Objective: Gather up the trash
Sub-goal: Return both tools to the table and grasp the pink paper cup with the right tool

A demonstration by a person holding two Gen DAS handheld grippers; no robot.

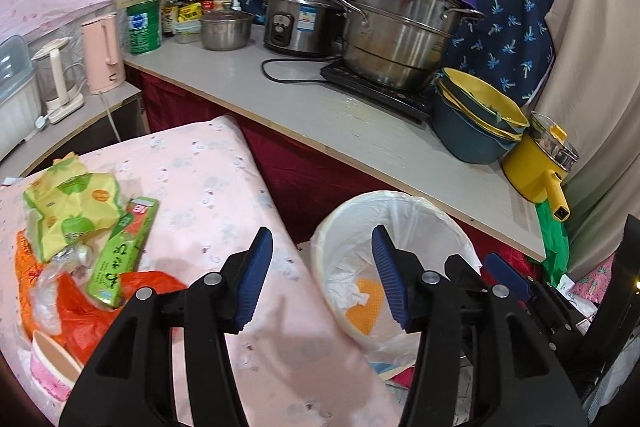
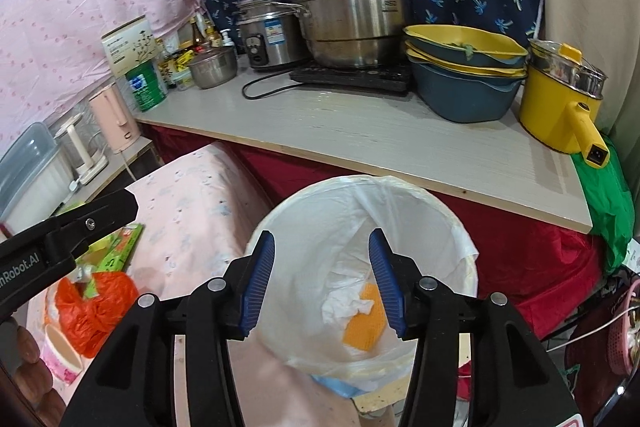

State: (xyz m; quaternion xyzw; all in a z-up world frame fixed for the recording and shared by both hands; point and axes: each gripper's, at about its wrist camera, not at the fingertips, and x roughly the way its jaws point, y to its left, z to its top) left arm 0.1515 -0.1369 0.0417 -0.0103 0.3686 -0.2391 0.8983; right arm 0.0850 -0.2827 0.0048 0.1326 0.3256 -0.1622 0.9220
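A white-lined trash bin (image 2: 460, 227) stands beside the pink-covered table (image 1: 224, 187); it holds crumpled white tissue (image 2: 348, 307) and an orange piece (image 2: 364, 331). It also shows in the left wrist view (image 1: 404, 223). Trash lies on the table's left: a yellow-green wrapper (image 1: 68, 211), a green box (image 1: 124, 251), an orange plastic bag (image 1: 88, 311), a pink paper cup (image 1: 48, 363). My left gripper (image 1: 322, 279) is open and empty over the table edge. My right gripper (image 2: 322, 283) is open and empty above the bin.
A grey counter (image 1: 360, 115) behind holds a steel steamer pot (image 1: 400, 35), rice cooker (image 1: 296, 15), stacked blue-yellow basins (image 1: 476, 123), a yellow pot (image 1: 540, 163). A pink kettle (image 1: 102, 51) stands at left. A green bag (image 2: 608, 203) hangs at right.
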